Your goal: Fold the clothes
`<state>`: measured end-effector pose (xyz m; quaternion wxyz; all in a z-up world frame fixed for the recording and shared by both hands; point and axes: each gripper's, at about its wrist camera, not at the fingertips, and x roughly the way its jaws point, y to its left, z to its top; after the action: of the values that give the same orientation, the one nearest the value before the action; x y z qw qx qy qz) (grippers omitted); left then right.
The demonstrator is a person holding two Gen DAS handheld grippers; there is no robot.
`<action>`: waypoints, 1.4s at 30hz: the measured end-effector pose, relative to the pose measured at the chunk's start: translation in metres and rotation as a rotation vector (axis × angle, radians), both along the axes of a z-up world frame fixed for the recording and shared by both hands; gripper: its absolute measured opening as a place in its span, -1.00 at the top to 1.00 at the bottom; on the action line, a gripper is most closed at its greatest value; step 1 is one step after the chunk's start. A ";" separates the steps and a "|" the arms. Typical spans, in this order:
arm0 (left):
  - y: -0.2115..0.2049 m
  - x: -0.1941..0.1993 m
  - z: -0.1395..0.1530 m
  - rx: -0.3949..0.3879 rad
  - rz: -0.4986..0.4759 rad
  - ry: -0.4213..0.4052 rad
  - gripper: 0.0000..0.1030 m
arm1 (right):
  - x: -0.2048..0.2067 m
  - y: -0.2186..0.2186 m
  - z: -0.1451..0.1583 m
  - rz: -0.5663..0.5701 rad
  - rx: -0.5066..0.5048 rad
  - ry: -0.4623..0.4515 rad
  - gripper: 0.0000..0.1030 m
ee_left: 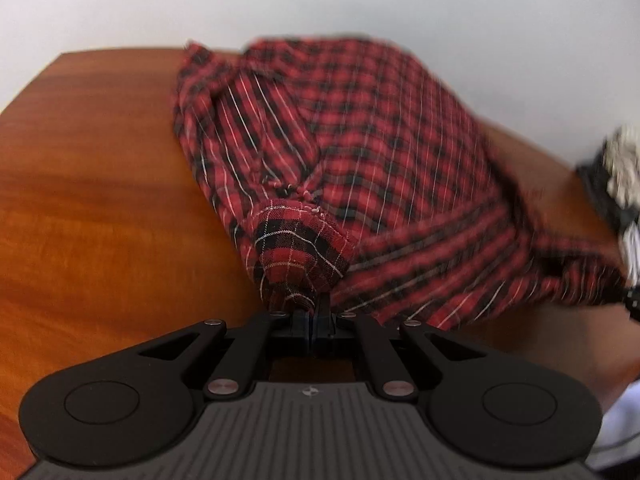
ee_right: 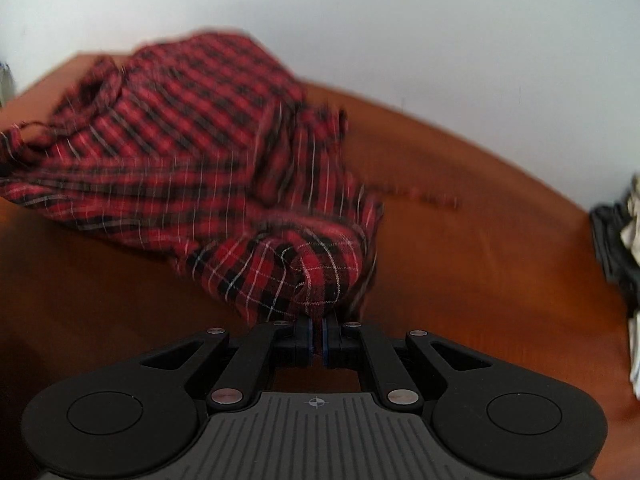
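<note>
A red and black plaid shirt [ee_left: 360, 152] lies spread across a brown wooden table [ee_left: 100, 200], blurred by motion. In the left wrist view my left gripper [ee_left: 316, 312] is shut on a bunched corner of the shirt, which bulges just ahead of the jaws. The right wrist view shows the same plaid shirt [ee_right: 180, 140] stretching away to the left. My right gripper [ee_right: 318, 336] is shut on another bunched edge of it, with cloth pinched between the blue pads. Both grippers point down at the table.
A dark and white pile of other cloth [ee_right: 624, 240] sits at the table's right edge, also seen as a dark and white pile [ee_left: 620, 184] in the left wrist view. A pale wall [ee_left: 320, 0] stands behind the table. Bare wood [ee_right: 480, 260] lies right of the shirt.
</note>
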<state>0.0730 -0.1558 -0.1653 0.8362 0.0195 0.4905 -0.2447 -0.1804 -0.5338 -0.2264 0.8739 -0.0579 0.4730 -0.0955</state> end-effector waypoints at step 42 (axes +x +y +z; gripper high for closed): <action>0.072 0.045 0.047 -0.093 0.210 -0.120 -0.31 | 0.231 -0.040 -0.023 -0.073 0.274 -0.054 0.93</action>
<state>0.1179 -0.0834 -0.1183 0.8849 -0.0561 0.4272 -0.1768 0.0505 -0.5741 -0.2498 0.8820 0.0819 0.4598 -0.0633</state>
